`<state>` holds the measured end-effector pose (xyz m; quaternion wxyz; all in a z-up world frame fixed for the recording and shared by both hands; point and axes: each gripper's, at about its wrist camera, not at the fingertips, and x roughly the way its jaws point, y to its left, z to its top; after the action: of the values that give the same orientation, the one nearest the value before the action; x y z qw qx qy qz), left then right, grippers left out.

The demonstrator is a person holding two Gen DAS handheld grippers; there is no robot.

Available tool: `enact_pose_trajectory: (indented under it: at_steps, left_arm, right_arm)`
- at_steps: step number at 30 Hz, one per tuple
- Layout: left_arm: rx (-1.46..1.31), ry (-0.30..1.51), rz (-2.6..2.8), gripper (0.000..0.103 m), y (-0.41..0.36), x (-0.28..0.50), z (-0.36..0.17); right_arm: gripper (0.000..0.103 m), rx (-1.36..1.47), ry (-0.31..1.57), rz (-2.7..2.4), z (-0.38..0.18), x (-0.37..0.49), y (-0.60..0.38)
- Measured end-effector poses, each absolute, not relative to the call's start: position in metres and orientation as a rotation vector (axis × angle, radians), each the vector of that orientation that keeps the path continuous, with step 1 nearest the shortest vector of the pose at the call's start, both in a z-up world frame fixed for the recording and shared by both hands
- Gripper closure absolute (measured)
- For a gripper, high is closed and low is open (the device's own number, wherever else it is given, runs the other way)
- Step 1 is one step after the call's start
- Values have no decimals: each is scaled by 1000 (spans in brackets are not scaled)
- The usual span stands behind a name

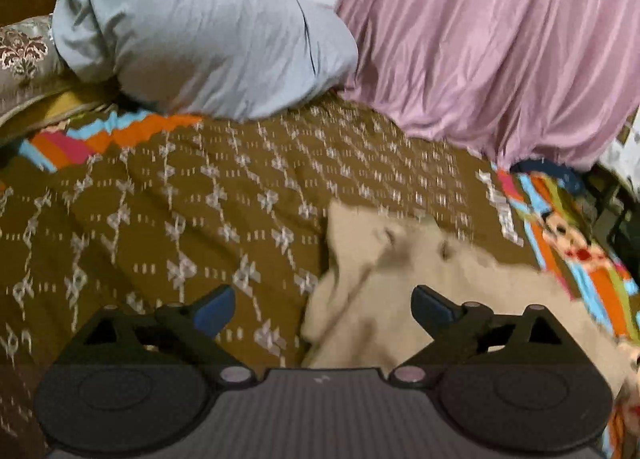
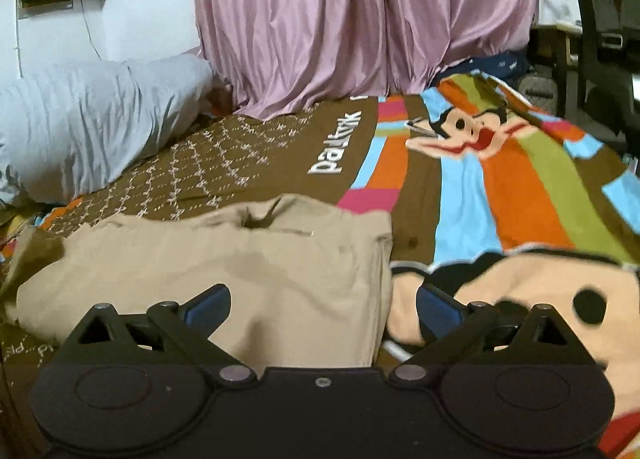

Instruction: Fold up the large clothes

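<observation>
Both jaws gape wide, empty, above beige garment [image 2: 208, 259].

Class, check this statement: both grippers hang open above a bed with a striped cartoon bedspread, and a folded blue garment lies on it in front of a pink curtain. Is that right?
One detail is wrong: the garment is beige, not blue, as the right wrist view shows. The rest stands: left gripper and right gripper open, cartoon bedspread, pink curtain.
</observation>
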<state>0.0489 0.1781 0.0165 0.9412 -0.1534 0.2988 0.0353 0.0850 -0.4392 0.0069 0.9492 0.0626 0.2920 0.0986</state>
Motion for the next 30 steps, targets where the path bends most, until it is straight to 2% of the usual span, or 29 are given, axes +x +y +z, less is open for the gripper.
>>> enact_pose_trajectory:
  at_steps: [4, 6, 9, 11, 13, 14, 15, 17, 20, 25, 28, 30]
  left_arm:
    - [-317, 657, 63, 9, 163, 43, -6]
    - [-305, 660, 62, 15, 156, 40, -14]
    - [-262, 664, 96, 36, 150, 42, -21]
    - [-272, 669, 133, 73, 152, 47, -24]
    - [-332, 667, 158, 84, 160, 48, -30]
    - [-361, 652, 166, 89, 164, 47, -30]
    - [-376, 635, 171, 90, 166, 45, -30]
    - [-381, 604, 171, 93, 167, 41, -27]
    - [-382, 615, 164, 94, 170, 45, -13]
    - [-342, 617, 144, 94, 174, 54, 19]
    - [-182, 718, 180, 94, 157, 71, 0]
    - [-188, 773, 203, 94, 158, 78, -19]
  right_arm:
    - [19, 173, 631, 168, -11, 88, -436]
    - [24, 180, 640, 171, -14, 90, -434]
    - [31, 174, 656, 188, -18, 91, -431]
    - [31, 193, 667, 191, -21, 92, -432]
    - [31, 233, 668, 197, -22, 94, -434]
    - [35, 256, 665, 197, -23, 95, -436]
    - [41, 267, 661, 192, -22, 96, -436]
    - [88, 260, 661, 153, -23, 97, -437]
    - [98, 261, 644, 146, -21, 94, -440]
    - [101, 185, 523, 97, 2, 76, -433]
    - [101, 215, 612, 55, -7, 76, -438]
    - [101, 243, 687, 38, -18, 81, -441]
